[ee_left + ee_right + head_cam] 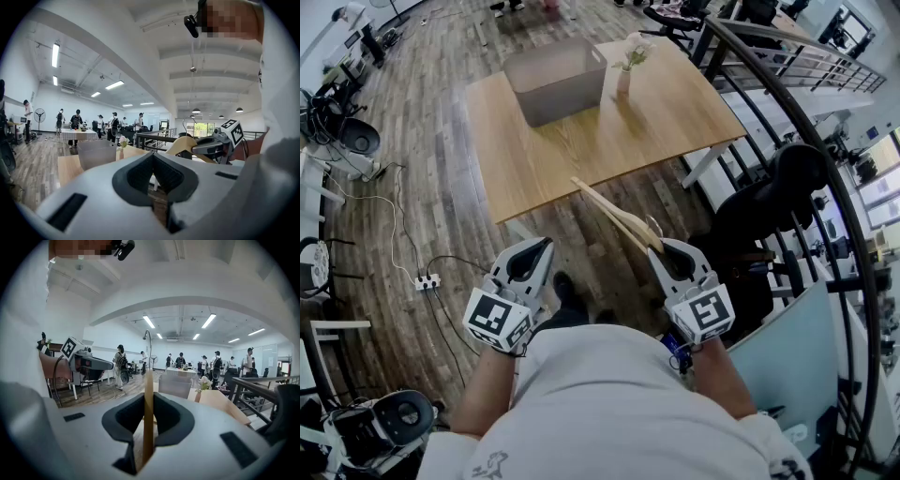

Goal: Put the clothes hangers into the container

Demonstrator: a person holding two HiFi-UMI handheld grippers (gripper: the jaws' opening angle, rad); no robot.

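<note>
My right gripper (661, 247) is shut on a wooden clothes hanger (619, 215), which slants up and left from its jaws over the floor short of the table. In the right gripper view the hanger (148, 418) stands edge-on between the pads, its metal hook (149, 341) curving above. My left gripper (540, 247) hangs level with it to the left, shut with nothing in it; its pads (140, 171) meet at the tip. The grey open container (555, 80) stands on the far part of the wooden table (581, 150), well ahead of both grippers.
A small vase with flowers (624, 79) stands just right of the container. A curved metal railing (811, 131) and a black office chair (783, 183) close off the right side. Cables and a power strip (427, 280) lie on the floor at left. People stand far back.
</note>
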